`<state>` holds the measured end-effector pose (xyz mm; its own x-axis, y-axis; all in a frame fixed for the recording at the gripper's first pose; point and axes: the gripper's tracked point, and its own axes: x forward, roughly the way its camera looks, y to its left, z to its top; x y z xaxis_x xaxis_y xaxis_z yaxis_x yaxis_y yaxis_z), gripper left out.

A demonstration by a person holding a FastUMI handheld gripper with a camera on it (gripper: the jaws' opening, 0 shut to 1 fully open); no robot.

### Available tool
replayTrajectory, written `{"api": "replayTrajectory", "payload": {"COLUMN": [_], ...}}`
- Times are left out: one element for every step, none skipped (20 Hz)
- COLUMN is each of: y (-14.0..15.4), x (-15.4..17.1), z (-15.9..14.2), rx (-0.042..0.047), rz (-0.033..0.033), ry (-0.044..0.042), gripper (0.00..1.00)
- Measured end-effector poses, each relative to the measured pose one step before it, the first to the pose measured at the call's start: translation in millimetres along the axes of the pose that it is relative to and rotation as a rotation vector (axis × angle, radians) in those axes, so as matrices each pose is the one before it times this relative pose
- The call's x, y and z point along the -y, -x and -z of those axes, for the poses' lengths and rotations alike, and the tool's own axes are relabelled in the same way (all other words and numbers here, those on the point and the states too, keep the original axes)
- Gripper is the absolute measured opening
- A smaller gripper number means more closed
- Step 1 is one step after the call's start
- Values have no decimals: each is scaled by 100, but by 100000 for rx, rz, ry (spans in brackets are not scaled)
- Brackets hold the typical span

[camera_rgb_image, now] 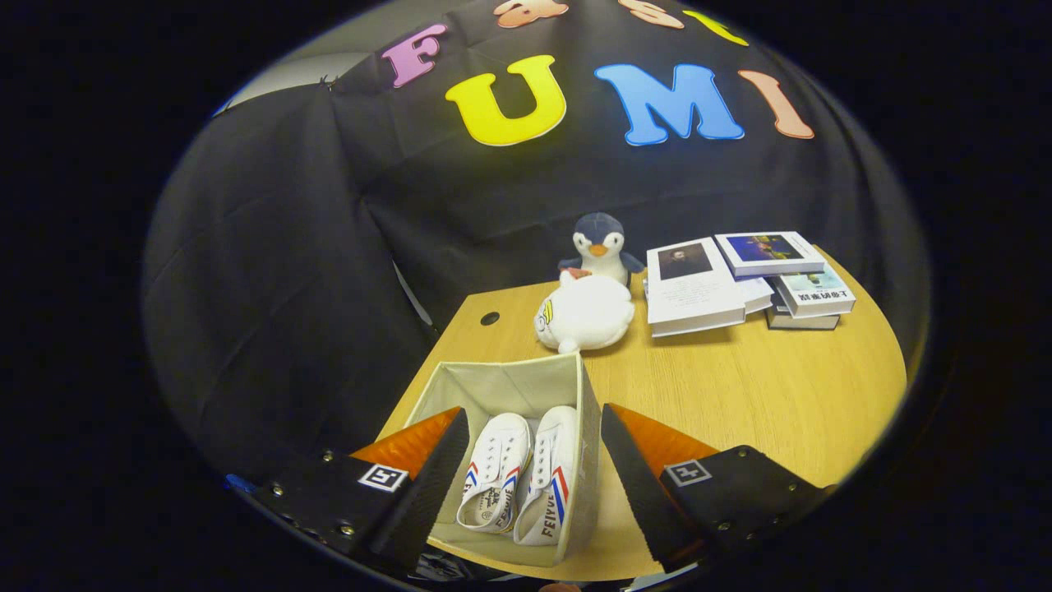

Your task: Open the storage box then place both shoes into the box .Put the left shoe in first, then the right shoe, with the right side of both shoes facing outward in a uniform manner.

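Hovering above the near end of the box (501, 386), the tool (534, 469) looks down and forward over it. Fingers spread wide, holding nothing; the left finger (431, 481) sits over the box's left wall, the right finger (637, 485) just outside its right wall, so the box opening lies between them. No contact with box or shoes seen.

Box: pale fabric, open on top, standing at the near left edge of the bench (740, 395). Both shoes are inside, side by side, touching, toes pointing away from the tool. Left shoe (493, 473) lies toward the left finger; right shoe (546, 477) is against the right wall. Both white with red and blue stripes on the sides.

Beyond the box, just past its far wall: a white plush (585, 314) lying on the bench. Behind that and touching it, a penguin plush (599, 244), upright, at the far edge. To the right of the plushes, a loose stack of books (740, 279), well apart from the box.

Bench: light wood, a small round hole (490, 318) near its far left corner. Black cloth wall (288, 271) behind and to the left.
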<state>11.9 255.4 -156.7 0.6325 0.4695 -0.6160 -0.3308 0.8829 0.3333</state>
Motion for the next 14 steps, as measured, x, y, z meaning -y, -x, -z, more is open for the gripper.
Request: {"api": "replayTrajectory", "payload": {"y": [1009, 803, 902, 906, 721, 798, 802, 759, 809, 750, 705, 646, 518, 497], "x": [234, 503, 741, 775, 791, 853, 1023, 1094, 1153, 1156, 1063, 1020, 983, 1019], "z": [-570, -827, -611, -838, -786, -808, -665, -758, -645, -655, -494, -343, -365, -411], "rx": [2447, 2248, 2172, 2429, 2631, 2582, 2169, 2500, 2474, 2236, 2041, 1197, 1473, 1650], "rz": [-193, 564, 1232, 1356, 1464, 1532, 1949, 2404, 2493, 2697, 2319, 2031, 1861, 1722], "ry": [423, 686, 884, 1147, 1340, 1716, 2099, 2083, 2179, 1983, 1778, 1451, 1038, 851], "gripper": [98, 98, 98, 98, 98, 98, 98, 98, 98, 98, 98, 98, 98, 98]}}
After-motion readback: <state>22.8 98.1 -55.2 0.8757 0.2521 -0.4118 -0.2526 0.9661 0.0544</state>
